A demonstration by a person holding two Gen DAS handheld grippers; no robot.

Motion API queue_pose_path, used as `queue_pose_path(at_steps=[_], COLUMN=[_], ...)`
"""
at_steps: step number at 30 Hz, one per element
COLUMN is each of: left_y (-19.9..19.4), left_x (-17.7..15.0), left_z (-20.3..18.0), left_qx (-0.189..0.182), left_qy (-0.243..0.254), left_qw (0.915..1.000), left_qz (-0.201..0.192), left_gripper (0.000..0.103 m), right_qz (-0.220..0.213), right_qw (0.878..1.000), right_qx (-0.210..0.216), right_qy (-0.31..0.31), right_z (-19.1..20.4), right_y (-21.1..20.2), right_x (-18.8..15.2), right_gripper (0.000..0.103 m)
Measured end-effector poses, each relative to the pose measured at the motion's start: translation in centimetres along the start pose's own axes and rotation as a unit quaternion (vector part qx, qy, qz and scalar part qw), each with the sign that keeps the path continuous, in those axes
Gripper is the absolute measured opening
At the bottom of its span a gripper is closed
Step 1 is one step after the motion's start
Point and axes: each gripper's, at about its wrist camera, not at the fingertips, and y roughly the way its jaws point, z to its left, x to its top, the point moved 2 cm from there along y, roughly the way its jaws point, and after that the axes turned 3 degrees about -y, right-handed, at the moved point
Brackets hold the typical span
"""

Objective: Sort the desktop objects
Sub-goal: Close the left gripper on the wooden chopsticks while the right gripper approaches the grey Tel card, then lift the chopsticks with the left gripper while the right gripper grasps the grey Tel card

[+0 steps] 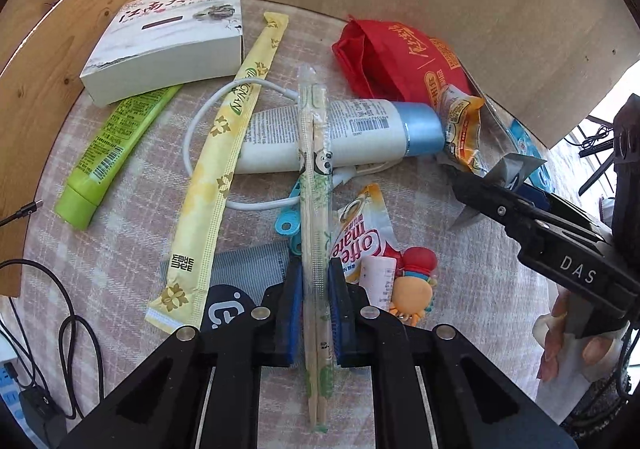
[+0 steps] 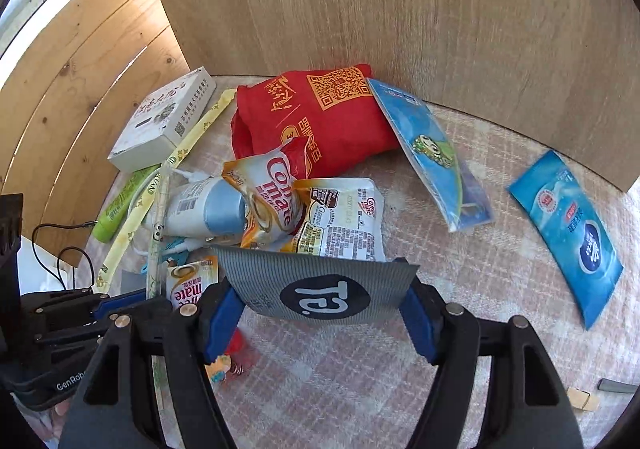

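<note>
The left hand-held gripper [image 1: 314, 309] is clamping a wrapped pair of chopsticks [image 1: 314, 185], which is lying across a white tube [image 1: 352, 133] in the clutter on the table [image 1: 120, 249]. The right hand-held gripper [image 2: 320, 313] is gripping a grey striped packet [image 2: 320, 285] by its side edges, holding it in front of the coffee creamer sachets [image 2: 340, 225] and a red bag [image 2: 320, 121].
</note>
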Motion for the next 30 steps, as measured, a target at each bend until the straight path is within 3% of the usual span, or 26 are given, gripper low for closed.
queue_pose_path(at_steps=[7, 15, 23, 30], left_y=[-1.2, -3.5, -6.8, -7.9], left_x=[-1.9, -4.5, -5.8, -7.9], left_z=[0.8, -1.0, -2.8, -8.4], left_qx=[-0.014, -0.024, -0.036, -0.062], left_qy=[-0.004, 0.015, 0.04, 0.092], left_qw=[0.9999, 0.9996, 0.998, 0.9934], left_qz=[0.0, -0.008, -0.033, -0.03], left_gripper=[0.011, 0.011, 0.011, 0.011], right_qz=[-0.001, 0.0, -0.046, -0.072], right_qw=[1.0, 0.999, 0.997, 0.994], right_qx=[0.003, 0.005, -0.009, -0.041], right_qy=[0.014, 0.05, 0.054, 0.078], right_z=[-0.9, -1.9, -1.6, -2.9], right_y=[-2.4, -5.7, -12.1, -17.5], right_x=[-2.7, -5.8, -7.9, -11.2], right_gripper=[0.068, 0.064, 0.064, 0.064])
